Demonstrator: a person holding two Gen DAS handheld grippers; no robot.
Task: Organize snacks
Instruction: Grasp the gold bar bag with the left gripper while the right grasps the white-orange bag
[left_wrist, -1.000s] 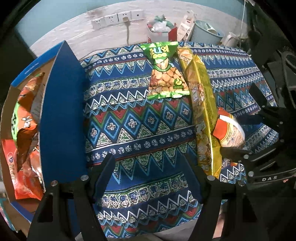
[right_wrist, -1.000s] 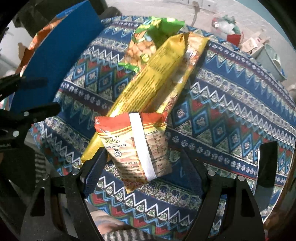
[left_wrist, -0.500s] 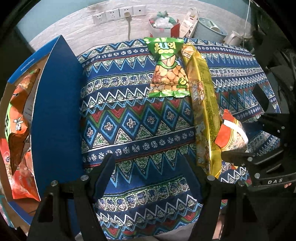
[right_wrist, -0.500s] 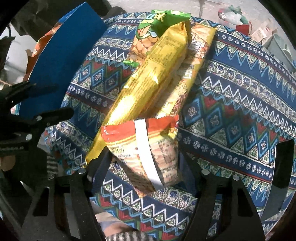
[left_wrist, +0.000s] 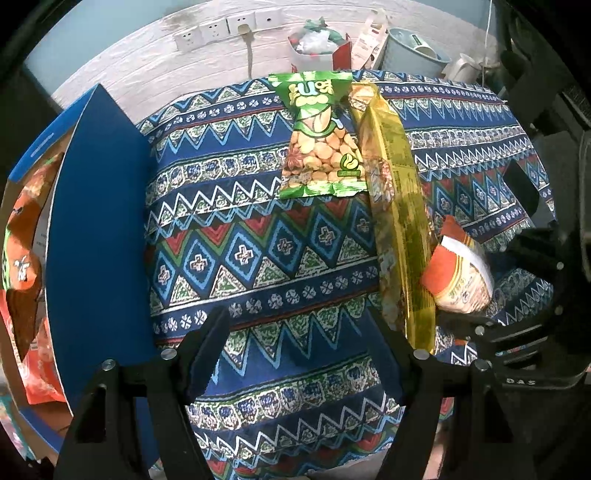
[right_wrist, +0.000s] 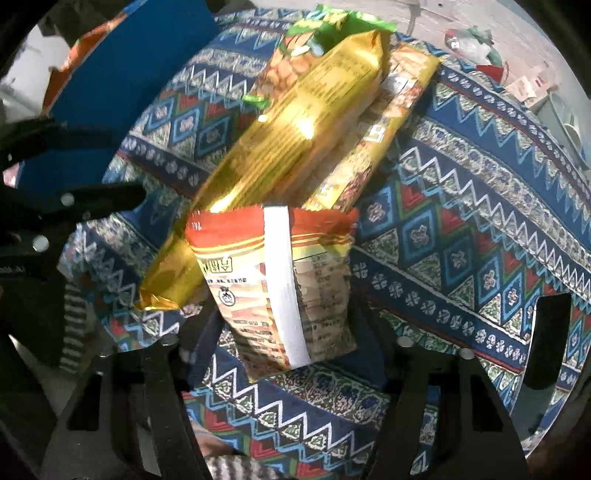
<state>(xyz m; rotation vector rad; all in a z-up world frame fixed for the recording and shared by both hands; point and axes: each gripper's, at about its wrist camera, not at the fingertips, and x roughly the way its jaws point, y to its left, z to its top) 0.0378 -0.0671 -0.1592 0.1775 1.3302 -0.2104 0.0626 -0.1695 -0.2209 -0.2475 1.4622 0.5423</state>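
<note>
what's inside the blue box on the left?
The blue box holds orange snack packets, visible through its open side. The near wall hides the rest, so the count is unclear.

Cloth-covered table (left_wrist: 258, 229) in the middle. Open box (left_wrist: 96, 236) stands at its left edge, snack packets (left_wrist: 22, 266) inside it. At the far side of the table lies a nut bag (left_wrist: 321, 147); just right of it, touching, a long packet (left_wrist: 399, 221) runs from the far edge toward the near edge, a second long packet (right_wrist: 376, 140) beside and partly under it. Small biscuit packet (right_wrist: 280, 288) sits at the long packets' near end, between the right gripper (right_wrist: 284, 343) fingers. Left gripper (left_wrist: 295, 354) hangs over bare cloth, left of the long packet. Behind the table: wall sockets (left_wrist: 225, 27), bin (left_wrist: 413, 51).
</note>
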